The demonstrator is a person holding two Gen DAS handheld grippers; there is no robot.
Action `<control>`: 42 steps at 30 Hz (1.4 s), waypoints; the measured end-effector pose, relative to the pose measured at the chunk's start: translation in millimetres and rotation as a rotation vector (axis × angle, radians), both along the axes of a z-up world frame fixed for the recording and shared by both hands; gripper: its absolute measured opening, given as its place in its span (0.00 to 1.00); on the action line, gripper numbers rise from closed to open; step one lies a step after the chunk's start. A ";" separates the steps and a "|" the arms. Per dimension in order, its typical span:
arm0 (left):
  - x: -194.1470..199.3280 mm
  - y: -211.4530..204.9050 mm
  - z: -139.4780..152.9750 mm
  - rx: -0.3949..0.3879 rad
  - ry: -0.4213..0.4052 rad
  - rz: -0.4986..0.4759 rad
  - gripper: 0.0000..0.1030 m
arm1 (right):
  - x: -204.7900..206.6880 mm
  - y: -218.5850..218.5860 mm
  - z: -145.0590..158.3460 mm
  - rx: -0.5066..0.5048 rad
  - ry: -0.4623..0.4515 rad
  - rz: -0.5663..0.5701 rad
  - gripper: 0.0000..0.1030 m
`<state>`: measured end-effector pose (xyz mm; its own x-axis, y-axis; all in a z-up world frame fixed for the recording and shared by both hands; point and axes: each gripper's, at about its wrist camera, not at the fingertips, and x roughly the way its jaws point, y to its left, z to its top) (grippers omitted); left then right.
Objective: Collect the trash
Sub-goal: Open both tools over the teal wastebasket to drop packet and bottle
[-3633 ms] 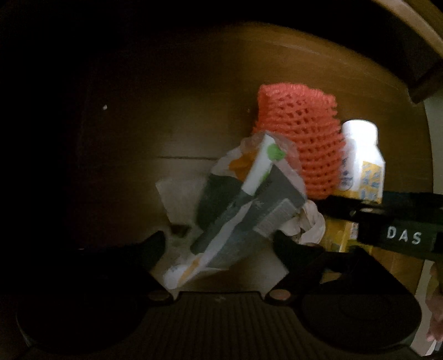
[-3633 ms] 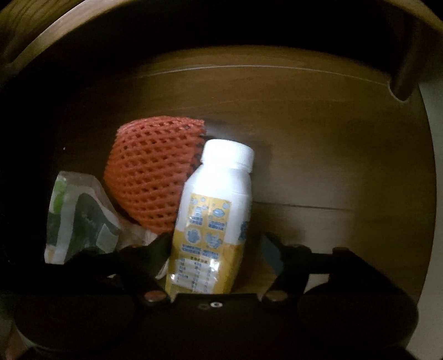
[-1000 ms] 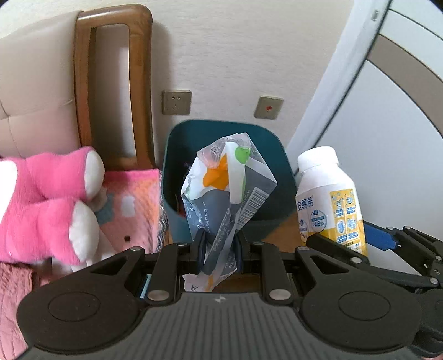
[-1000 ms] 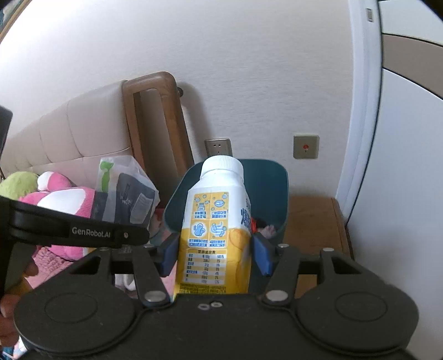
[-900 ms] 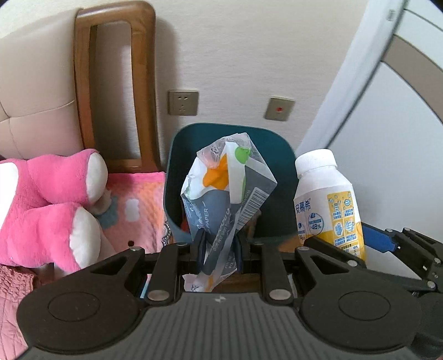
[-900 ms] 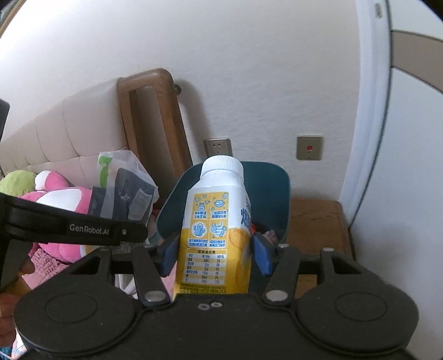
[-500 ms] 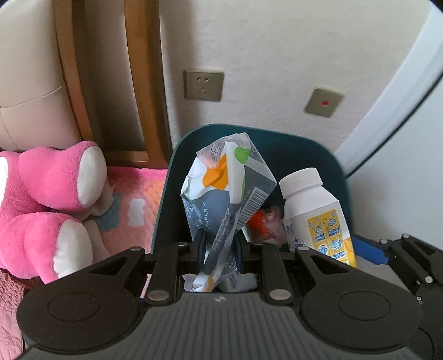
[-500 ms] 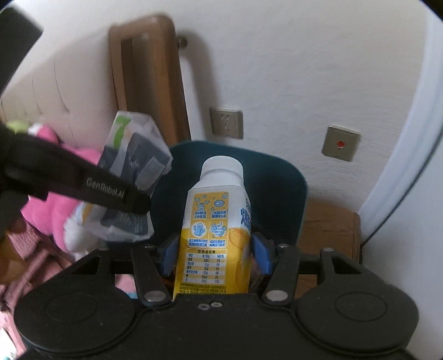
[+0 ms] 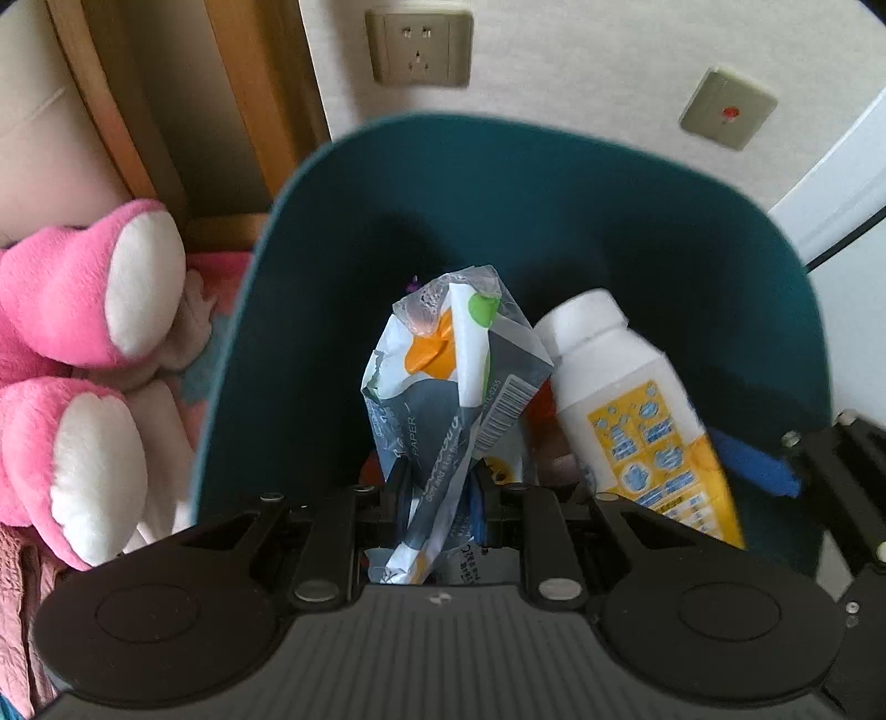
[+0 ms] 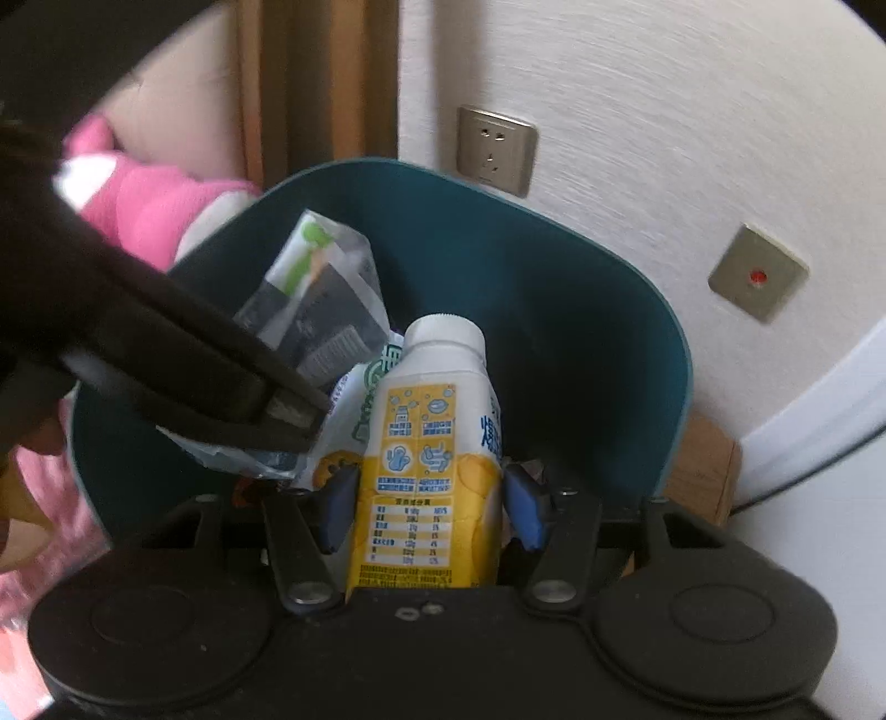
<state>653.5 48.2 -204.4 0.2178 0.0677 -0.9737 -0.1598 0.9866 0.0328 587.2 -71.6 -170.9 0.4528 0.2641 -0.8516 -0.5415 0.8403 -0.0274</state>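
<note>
Cream textured wall backs a teal bin (image 9: 332,277) on the floor. Nearest the lens, the left gripper (image 9: 437,493) pinches a crumpled wrapper (image 9: 448,387) over the bin's mouth. Beside it, the right gripper (image 10: 429,498) clamps a yellow-labelled bottle (image 10: 429,443), also above the bin. Left of the bin lies a pink plush toy (image 9: 72,332); behind it, a wall socket (image 9: 418,47).

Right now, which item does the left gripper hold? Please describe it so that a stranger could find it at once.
Look for the dark teal bin against the wall, below the socket. Over its opening the left gripper pinches a crumpled wrapper. Unlike the rigid white and yellow bottle beside it, it is a thin grey and white film with an orange patch, a green dot and a barcode.
</note>
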 end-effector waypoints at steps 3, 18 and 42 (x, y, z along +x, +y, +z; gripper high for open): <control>0.6 -0.9 -8.3 -0.006 0.019 0.008 0.20 | -2.4 4.5 -3.0 -0.046 -0.021 0.042 0.54; -17.7 -2.2 6.9 -0.079 -0.023 0.038 0.31 | -16.7 -11.4 11.0 -0.019 -0.042 0.039 0.57; -139.8 -0.4 109.0 -0.118 -0.300 -0.181 0.58 | -109.6 -56.1 79.2 0.176 -0.147 -0.130 0.65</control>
<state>513.7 47.8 -95.4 0.4929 -0.1073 -0.8635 0.0323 0.9939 -0.1050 477.6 -127.7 -91.8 0.6078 0.3340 -0.7204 -0.4296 0.9013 0.0554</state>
